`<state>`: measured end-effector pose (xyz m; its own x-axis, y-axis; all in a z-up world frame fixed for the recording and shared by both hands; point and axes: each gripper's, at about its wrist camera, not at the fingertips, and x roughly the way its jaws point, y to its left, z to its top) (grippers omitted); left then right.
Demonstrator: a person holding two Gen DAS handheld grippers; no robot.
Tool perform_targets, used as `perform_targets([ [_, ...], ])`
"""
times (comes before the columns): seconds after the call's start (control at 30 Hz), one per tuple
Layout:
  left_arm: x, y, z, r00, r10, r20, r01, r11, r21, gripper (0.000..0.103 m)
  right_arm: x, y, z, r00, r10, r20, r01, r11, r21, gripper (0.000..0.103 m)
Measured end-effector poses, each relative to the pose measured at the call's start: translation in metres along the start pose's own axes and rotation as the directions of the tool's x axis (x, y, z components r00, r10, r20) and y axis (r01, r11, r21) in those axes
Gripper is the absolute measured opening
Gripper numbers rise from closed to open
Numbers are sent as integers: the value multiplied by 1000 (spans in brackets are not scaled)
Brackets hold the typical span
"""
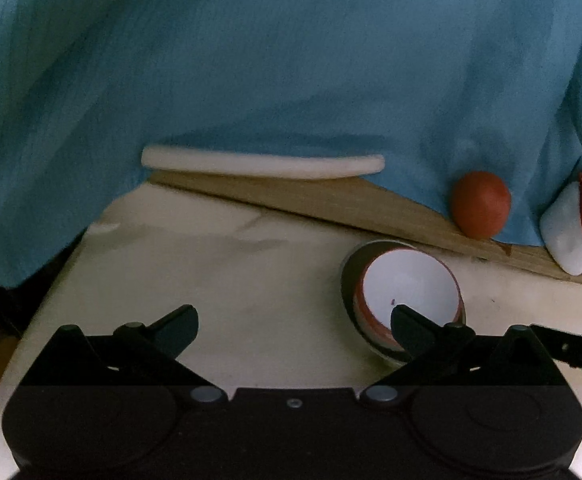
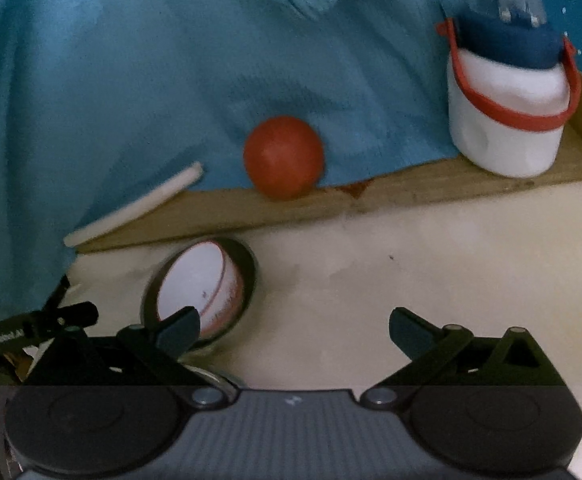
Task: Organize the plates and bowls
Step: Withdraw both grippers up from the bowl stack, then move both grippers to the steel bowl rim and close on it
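Left gripper [image 1: 294,326] hovers low over the cream-coloured desk [image 1: 231,280], fingers [image 1: 179,326] spread wide, nothing between them. Right gripper [image 2: 294,326] same: fingers [image 2: 411,330] wide apart, holding nothing. Task item is a white bowl with a red rim [image 1: 409,290], nested inside a dark grey metal bowl [image 1: 349,280]; the pair sits tilted on the desk, opening toward the cameras. In left wrist view the stack is just behind the left gripper's right fingertip, partly hidden by it; contact unclear. In right wrist view the white bowl [image 2: 195,280] and its grey outer bowl [image 2: 251,268] lie just behind the right gripper's left fingertip, again overlapped. Behind the bowls runs a brown wooden ledge [image 2: 291,204], carrying an orange-red ball [image 2: 284,158] and a white plastic jug with red handle and dark blue lid [image 2: 507,120]. A flat white plate [image 1: 263,164] rests on the ledge's far left end, seen edge-on. Teal blue cloth [image 1: 291,60] drapes the whole background. Other gripper's black tip [image 1: 571,350] shows at the right edge of left view.
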<state>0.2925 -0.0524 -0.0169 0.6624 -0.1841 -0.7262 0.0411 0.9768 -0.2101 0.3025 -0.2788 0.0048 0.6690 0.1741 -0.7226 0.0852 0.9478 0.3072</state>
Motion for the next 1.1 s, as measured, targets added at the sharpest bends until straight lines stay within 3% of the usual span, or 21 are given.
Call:
perform_targets([
  [0.23, 21, 21, -2, 995, 45, -87, -52, 996, -76, 102, 7, -3, -3, 998, -39, -39, 38, 999, -29, 103],
  [0.43, 35, 28, 2, 992, 38, -121, -48, 995, -82, 102, 16, -10, 2, 996, -69, -64, 68, 998, -11, 103],
  [0.87, 65, 20, 15, 986, -15, -164, 12, 1000, -17, 102, 41, -6, 12, 995, -32, -93, 28, 999, -45, 103],
  [1.1, 79, 13, 19, 983, -6, -186, 11, 1000, 27, 102, 53, -2, 15, 993, -28, -114, 22, 998, -59, 103],
])
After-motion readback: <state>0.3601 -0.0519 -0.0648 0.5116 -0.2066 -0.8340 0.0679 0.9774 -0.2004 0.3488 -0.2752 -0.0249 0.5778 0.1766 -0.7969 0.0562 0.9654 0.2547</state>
